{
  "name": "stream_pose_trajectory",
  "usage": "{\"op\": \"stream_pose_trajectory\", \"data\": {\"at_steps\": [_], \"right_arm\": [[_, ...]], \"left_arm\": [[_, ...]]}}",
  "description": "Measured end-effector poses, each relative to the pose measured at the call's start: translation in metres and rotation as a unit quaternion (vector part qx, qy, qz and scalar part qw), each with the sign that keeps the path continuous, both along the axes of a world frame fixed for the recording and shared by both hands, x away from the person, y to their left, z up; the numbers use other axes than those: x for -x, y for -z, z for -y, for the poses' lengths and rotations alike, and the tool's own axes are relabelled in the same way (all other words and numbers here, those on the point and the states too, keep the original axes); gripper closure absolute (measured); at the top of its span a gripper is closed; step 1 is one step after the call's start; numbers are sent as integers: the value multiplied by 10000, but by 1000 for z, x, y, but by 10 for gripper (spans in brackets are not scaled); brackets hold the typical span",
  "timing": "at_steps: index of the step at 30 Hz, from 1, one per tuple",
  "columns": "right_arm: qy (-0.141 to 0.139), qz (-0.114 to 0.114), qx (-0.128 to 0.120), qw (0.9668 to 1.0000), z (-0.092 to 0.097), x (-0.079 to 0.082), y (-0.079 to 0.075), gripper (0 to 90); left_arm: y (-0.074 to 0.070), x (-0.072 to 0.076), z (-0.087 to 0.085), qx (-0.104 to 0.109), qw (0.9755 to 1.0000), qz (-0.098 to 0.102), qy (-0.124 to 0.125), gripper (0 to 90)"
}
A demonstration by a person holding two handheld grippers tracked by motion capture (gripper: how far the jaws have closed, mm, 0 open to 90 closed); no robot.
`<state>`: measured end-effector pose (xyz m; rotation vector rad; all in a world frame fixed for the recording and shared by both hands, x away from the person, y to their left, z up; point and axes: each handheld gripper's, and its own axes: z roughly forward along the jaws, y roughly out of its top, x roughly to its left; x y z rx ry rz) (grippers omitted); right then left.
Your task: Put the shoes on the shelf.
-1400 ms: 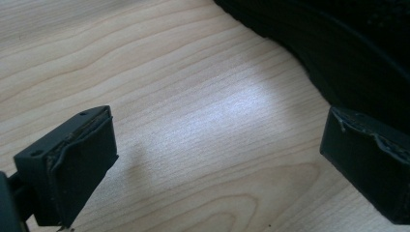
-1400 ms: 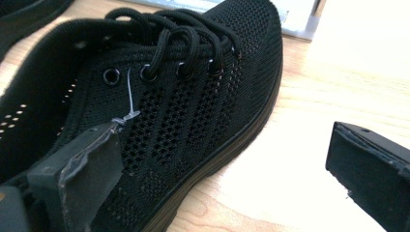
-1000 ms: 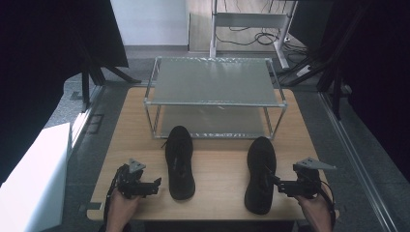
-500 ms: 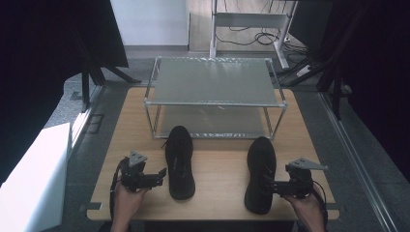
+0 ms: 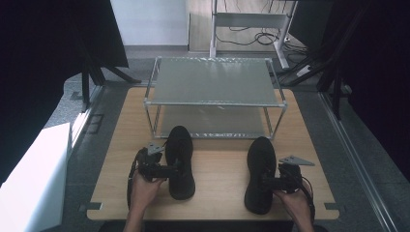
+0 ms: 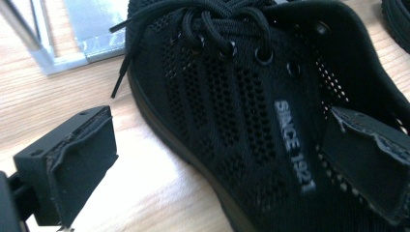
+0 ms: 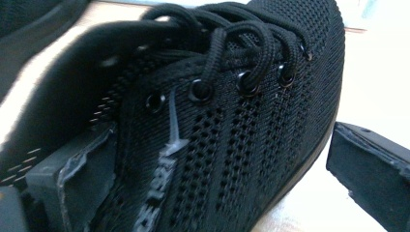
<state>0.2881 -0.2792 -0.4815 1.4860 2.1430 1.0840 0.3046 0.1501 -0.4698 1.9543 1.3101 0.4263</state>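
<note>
Left gripper [image 5: 175, 170] has its jaws spread wide around the side wall of the left black mesh lace-up sneaker [image 5: 180, 161], one pad inside the collar, one outside. Right gripper [image 5: 265, 183] straddles the right black mesh sneaker [image 5: 259, 174] the same way. I'd seat both deeper before squeezing, clear of the laces. Both shoes sit on the wooden table [image 5: 217, 174]; the two-tier metal rack [image 5: 215, 89] behind looks empty.

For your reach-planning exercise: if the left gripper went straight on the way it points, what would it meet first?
The left gripper would meet the left shoe first: its mesh side already sits between the open jaws.
</note>
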Motion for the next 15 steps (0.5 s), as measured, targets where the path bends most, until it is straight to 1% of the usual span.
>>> {"op": "stream_pose_trajectory", "data": {"at_steps": [1,3,4,5,7,10,11,12,13,14,15], "right_arm": [[19,7,24,10000,-1,-1,1,2],[45,35,67,10000,-3,-3,3,45],[58,73,133,9999,-4,-4,5,63],[84,82,200,9997,-7,-5,6,69],[157,217,408,9988,-11,-6,9,88],[219,351,539,9977,-13,-6,7,155],[235,362,560,9975,-13,-6,7,176],[253,386,584,9972,-13,-6,7,214],[280,433,598,9969,-12,-6,8,259],[298,461,585,9968,-10,-6,7,298],[337,450,540,9970,-8,-7,7,327]], "left_arm": [[1,-2,1,16,10000,-12,-8,0],[2,-6,1,97,9999,-33,-16,0],[3,-8,2,99,9999,-54,6,0],[5,-10,4,78,9999,-74,15,0],[9,-13,10,-52,9999,-136,42,0],[18,-19,14,-109,9997,-217,4,9],[20,-20,14,-75,9997,-236,-18,20],[21,-21,14,-29,9997,-249,-35,42],[21,-21,14,-29,9997,-249,-35,91],[22,-21,14,14,9997,-241,-33,151],[22,-21,14,14,9997,-241,-33,171]]}}
